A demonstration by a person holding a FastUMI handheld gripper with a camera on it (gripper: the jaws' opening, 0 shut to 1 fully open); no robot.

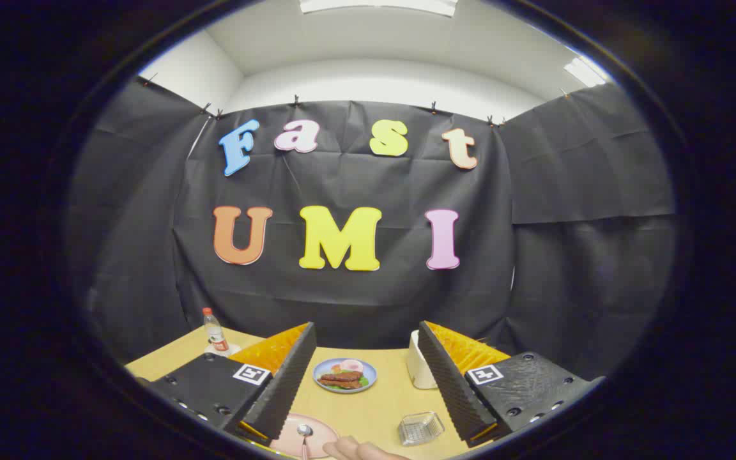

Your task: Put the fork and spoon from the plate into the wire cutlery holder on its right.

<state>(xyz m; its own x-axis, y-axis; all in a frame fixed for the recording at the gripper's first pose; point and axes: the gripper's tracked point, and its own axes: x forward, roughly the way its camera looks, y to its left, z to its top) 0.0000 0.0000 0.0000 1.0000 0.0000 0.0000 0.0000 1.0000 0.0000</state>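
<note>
- Fingertips of a person's hand (358, 451) show at the bottom centre, touching the pink plate (291, 441), where the spoon (305, 432) lies; I cannot make out the fork.
- Tool (363, 383) hangs above the tabletop (374, 409), tilted up toward the booth wall, fingers spread wide, gripping nothing.
- Wire cutlery holder (420, 427) sits lower right of the plate.
- Beyond: a blue food plate (345, 375), a white container (420, 369), a bottle (214, 330).
- Step, I judge: the start; next calls for dipping down to the spoon.
</note>
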